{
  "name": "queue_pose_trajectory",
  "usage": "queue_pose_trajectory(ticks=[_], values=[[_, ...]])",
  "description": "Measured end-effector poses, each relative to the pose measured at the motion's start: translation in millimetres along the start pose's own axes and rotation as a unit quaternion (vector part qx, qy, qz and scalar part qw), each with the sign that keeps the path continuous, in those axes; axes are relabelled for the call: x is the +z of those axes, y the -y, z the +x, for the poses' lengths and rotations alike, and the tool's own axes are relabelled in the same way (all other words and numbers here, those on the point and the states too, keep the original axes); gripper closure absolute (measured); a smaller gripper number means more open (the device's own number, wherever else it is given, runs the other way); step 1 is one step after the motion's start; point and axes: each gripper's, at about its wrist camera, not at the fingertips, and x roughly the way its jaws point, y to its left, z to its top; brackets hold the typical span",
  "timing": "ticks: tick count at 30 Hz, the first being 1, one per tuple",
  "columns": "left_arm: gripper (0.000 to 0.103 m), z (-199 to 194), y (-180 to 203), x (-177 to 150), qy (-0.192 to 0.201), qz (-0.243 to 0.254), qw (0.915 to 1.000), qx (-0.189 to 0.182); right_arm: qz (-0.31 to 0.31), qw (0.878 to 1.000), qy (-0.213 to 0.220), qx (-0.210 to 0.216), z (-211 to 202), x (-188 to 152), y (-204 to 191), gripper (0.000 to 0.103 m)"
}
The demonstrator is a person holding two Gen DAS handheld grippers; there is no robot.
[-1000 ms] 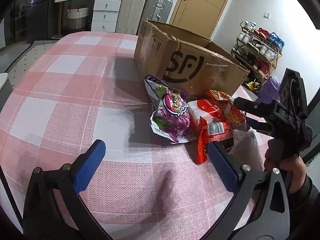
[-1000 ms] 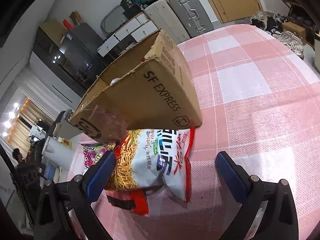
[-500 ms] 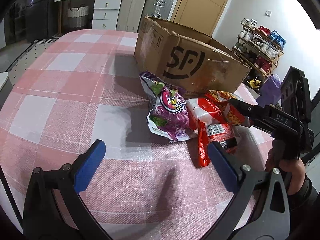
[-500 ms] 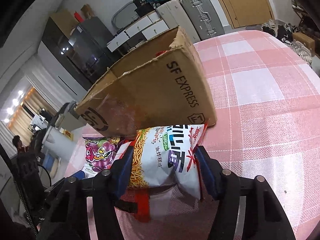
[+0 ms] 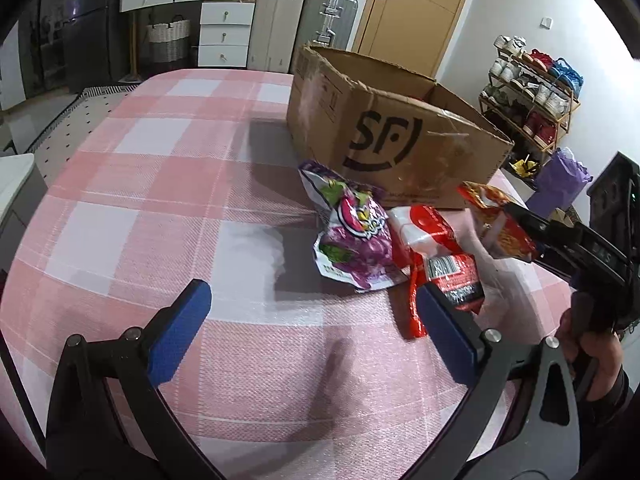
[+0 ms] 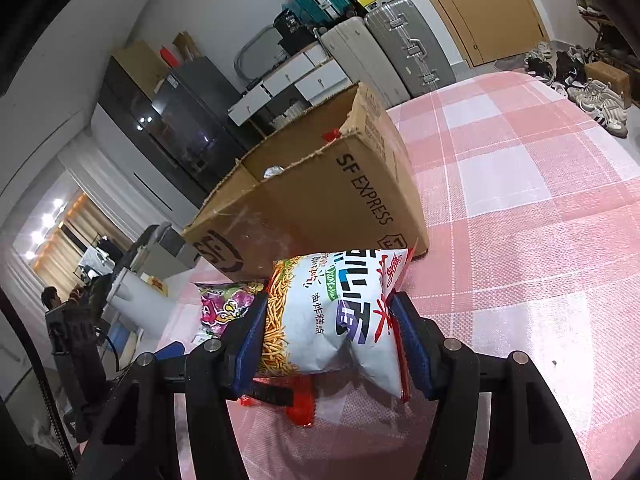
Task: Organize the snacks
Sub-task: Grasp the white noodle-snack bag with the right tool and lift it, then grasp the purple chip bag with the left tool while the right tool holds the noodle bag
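Observation:
My right gripper is shut on a white and orange noodle-snack bag, held just above the table beside the open SF cardboard box. In the left wrist view the same bag sits in the right gripper. A purple snack bag and a red and white bag lie on the pink checked tablecloth in front of the box. My left gripper is open and empty, low over the cloth, short of the bags.
Suitcases and white drawers stand behind the table. A shoe rack and a purple bag are at the right. The box holds some items. A red bag lies under the held one.
My right gripper has closed on the noodle-snack bag and lifted it slightly. The left gripper has stayed open and nearly still.

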Motion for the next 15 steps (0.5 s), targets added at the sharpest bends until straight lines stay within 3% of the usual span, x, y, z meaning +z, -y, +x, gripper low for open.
queue_pose_trajectory(ticks=[9, 15], values=[[0.001, 6, 1, 20, -0.002, 0.012, 0.9996, 0.027, -0.016, 0.999, 0.031, 0.003, -18, 0, -6, 0.042], [0.001, 24, -4, 34, -0.025, -0.002, 0.9994, 0.022, -0.017, 0.999, 0.037, 0.006, -22, -1, -10, 0.042]])
